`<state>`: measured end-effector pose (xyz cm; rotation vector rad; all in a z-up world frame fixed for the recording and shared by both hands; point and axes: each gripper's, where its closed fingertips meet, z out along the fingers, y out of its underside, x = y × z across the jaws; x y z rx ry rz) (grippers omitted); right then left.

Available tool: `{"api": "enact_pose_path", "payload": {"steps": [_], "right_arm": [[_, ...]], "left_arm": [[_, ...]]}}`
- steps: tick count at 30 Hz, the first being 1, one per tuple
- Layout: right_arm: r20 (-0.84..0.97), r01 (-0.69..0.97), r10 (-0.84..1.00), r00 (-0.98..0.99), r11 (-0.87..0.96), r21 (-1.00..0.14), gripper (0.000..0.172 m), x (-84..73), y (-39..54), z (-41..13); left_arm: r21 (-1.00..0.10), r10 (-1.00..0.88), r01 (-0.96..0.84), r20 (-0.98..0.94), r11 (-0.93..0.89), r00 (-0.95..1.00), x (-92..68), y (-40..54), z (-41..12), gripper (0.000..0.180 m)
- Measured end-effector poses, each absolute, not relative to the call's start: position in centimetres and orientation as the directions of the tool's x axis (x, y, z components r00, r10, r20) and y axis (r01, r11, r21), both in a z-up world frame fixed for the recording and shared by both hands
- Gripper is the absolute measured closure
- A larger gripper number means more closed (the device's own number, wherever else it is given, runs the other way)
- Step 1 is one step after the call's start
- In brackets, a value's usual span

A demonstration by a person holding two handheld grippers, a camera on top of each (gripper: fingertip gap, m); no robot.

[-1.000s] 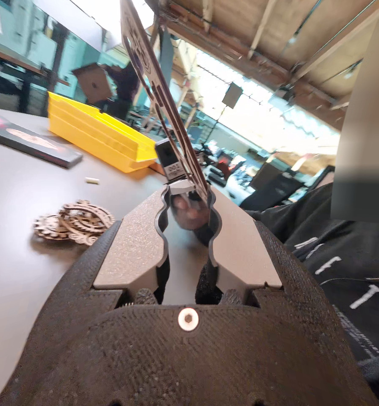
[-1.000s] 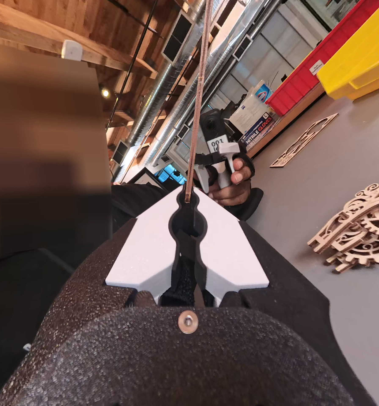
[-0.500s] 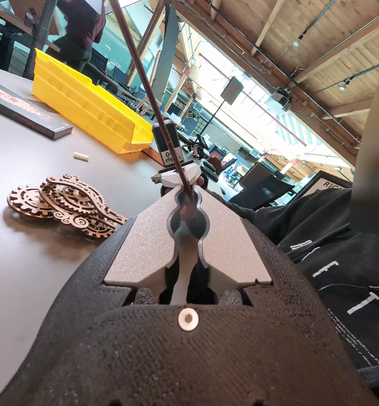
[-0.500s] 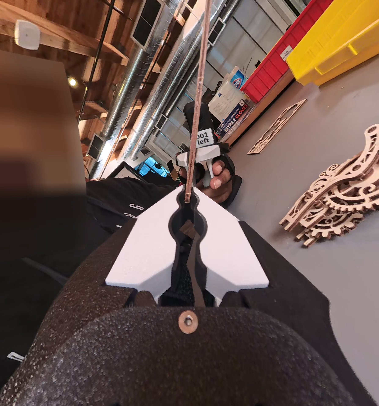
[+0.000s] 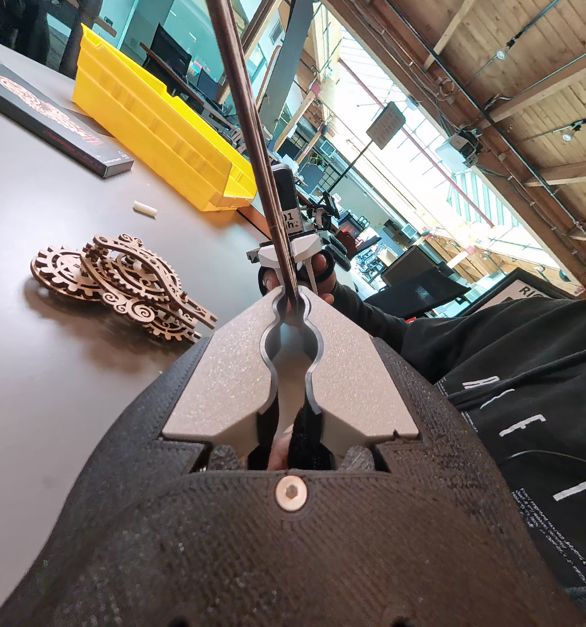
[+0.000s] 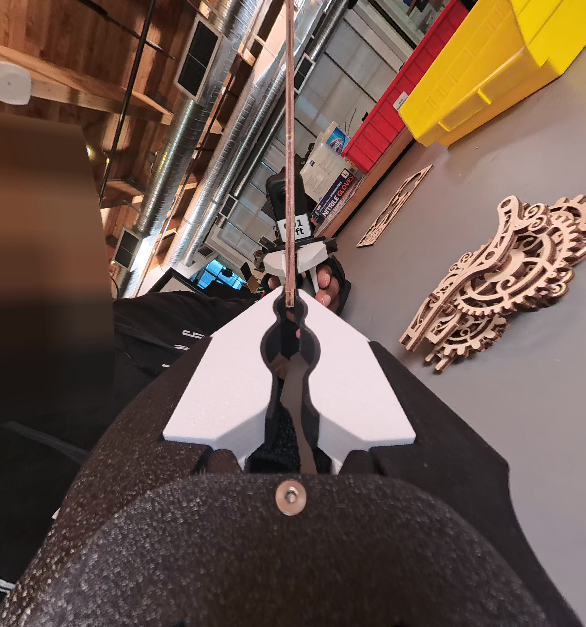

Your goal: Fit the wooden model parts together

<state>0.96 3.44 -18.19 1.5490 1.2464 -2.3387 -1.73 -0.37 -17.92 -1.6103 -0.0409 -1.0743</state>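
**Both hand-held grippers clamped on one wooden sheet, held edge-on above the table**

Left hand-held gripper (image 5: 290,298): closed on the thin wooden sheet (image 5: 247,122). Both fingertips press its lower edge, and the sheet runs up and out of the top of the left wrist view, leaning a little to the left. Dark brown, seen almost edge-on.

Right hand-held gripper (image 6: 289,298): also closed on the same sheet (image 6: 289,135), pinching the opposite edge. Plywood layers are visible at the cut end between the tips. The sheet stands near vertical in this view.

The two grippers face each other with the sheet between them. Each view shows the other gripper beyond the sheet, with my hand (image 6: 329,288) wrapped round its handle.

Assembled wooden gear model (image 5: 122,285) lies flat on the grey table (image 5: 47,390), to my left and apart from both grippers. Same model at the right side of the right wrist view (image 6: 509,281).

Another flat cut-out wooden sheet (image 6: 395,207) lies on the table farther back, near the edge. Yellow bin (image 5: 156,129) and red bin (image 6: 397,98) sit at the far end. Black box (image 5: 50,125) and a small white peg (image 5: 144,208) lie by the yellow bin.
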Motion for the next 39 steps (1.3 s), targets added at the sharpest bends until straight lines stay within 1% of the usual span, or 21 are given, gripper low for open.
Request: {"api": "enact_pose_path", "payload": {"steps": [6, 14, 21, 27, 33, 39], "right_arm": [[-0.804, 0.448, 0.357, -0.476, -0.687, -0.571, 0.171, 0.7, 3.9, -18.2], [-0.791, 0.409, 0.382, -0.477, -0.7, -0.585, 0.171, 0.6, 4.4, -17.9], [-0.767, 0.371, 0.42, -0.485, -0.695, -0.616, 0.171, 0.5, 4.6, -17.6], [-0.767, 0.328, 0.422, -0.483, -0.726, -0.605, 0.17, 0.5, 5.6, -17.2], [-0.76, 0.305, 0.44, -0.478, -0.729, -0.614, 0.159, 0.7, 6.1, -17.0], [-0.726, 0.36, 0.504, -0.468, -0.642, -0.677, 0.149, 0.4, 4.3, -18.2]], "left_arm": [[-0.724, -0.488, 0.57, 0.686, -0.389, 0.539, -1.5, -0.3, -18.2, 0.178], [-0.675, -0.472, 0.606, 0.733, -0.42, 0.49, -1.1, -0.1, -18.8, 0.179], [-0.667, -0.47, 0.61, 0.74, -0.427, 0.481, -0.8, 0.0, -19.1, 0.179], [-0.656, -0.464, 0.621, 0.75, -0.428, 0.472, -1.0, 0.0, -19.1, 0.179], [-0.652, -0.458, 0.63, 0.753, -0.423, 0.472, -1.3, 0.0, -19.1, 0.179], [-0.64, -0.448, 0.649, 0.762, -0.41, 0.469, -1.9, 0.1, -18.9, 0.179]]}}
